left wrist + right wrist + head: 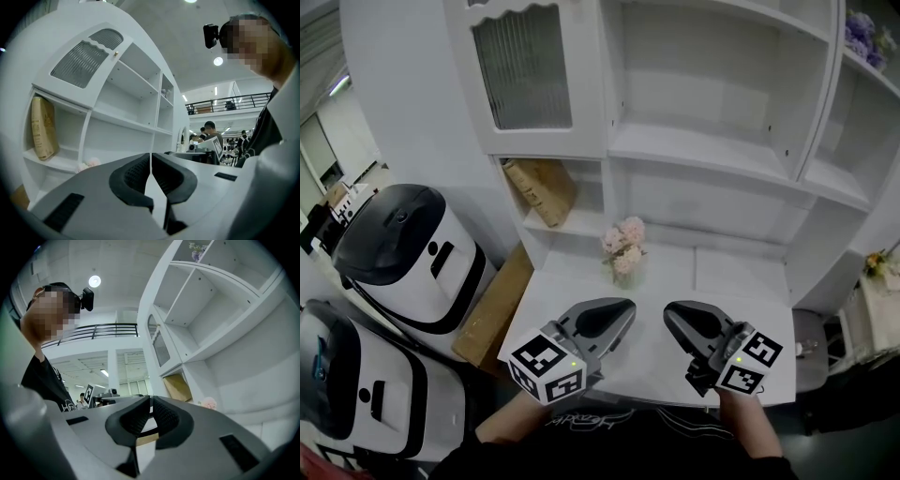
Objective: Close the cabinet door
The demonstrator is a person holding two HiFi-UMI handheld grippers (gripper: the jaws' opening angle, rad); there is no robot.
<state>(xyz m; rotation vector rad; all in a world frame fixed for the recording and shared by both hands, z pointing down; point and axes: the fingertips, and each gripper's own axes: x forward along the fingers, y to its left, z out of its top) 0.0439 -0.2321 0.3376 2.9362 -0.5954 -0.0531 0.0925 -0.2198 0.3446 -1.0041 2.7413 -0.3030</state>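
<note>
The white cabinet door (pixel 523 67) with a ribbed glass pane covers the upper left compartment and looks flush with the frame. In the left gripper view the door (pixel 84 58) has a small knob (pixel 116 54) on its right edge. It shows edge-on in the right gripper view (pixel 160 345). My left gripper (pixel 623 309) hangs low over the white counter (pixel 722 272), shut and empty (pixel 150 157). My right gripper (pixel 672 314) is beside it, tips facing the left one, also shut with nothing held (pixel 150 399). Both are well below the door.
A small vase of pink flowers (pixel 624 246) stands on the counter just beyond the grippers. A brown box (pixel 542 187) leans in the lower left shelf. Two white and black machines (pixel 403 248) and a cardboard sheet (pixel 492 309) stand left of the cabinet.
</note>
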